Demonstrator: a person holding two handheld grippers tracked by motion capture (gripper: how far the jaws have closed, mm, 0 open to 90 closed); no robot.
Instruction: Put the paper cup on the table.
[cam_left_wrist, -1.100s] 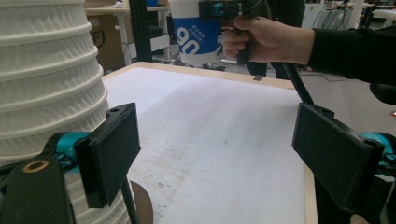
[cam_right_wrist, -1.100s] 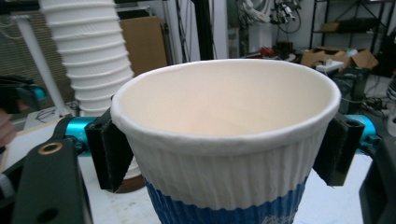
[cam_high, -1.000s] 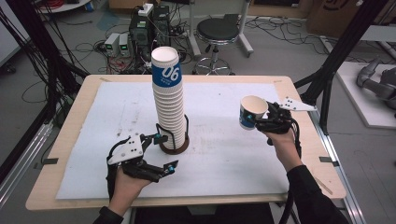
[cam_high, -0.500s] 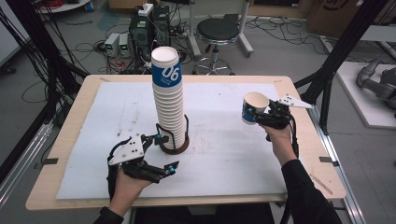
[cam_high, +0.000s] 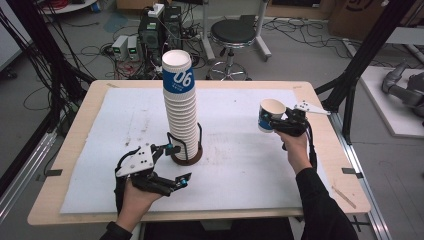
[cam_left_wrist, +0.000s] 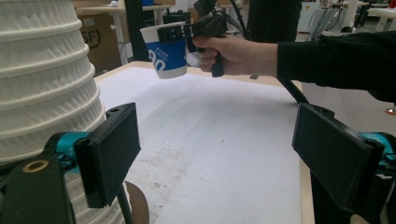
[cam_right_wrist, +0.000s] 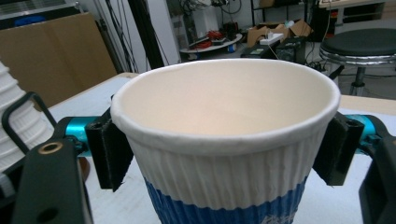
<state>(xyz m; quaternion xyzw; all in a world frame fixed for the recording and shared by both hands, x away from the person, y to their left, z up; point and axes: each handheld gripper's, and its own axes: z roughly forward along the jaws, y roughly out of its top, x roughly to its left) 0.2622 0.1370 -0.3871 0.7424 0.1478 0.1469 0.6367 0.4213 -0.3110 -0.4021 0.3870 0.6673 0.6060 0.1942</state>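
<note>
A tall stack of white ribbed paper cups (cam_high: 181, 112), the top one with a blue band marked 06, stands in a black wire holder on a round brown base (cam_high: 192, 159) at the table's middle. My left gripper (cam_high: 178, 164) rests open just in front of that base; the stack (cam_left_wrist: 44, 93) rises to the left of its jaws (cam_left_wrist: 215, 154), with nothing between them. At the right, above the mat, my right gripper (cam_high: 281, 123) is shut on a single blue-banded cup (cam_high: 270, 114). Its pads (cam_right_wrist: 111, 151) press the cup's ribbed wall (cam_right_wrist: 224, 177) just under the rim.
A white mat (cam_high: 240, 165) covers the wooden table (cam_high: 345, 200). A black stool (cam_high: 239, 32), boxes of electronics (cam_high: 150, 35) and cables lie on the floor beyond the far edge. Black frame posts (cam_high: 352, 75) stand at the table's sides.
My right hand has shifted a little with the cup, which now stands more upright. The left hand and the stack have stayed put.
</note>
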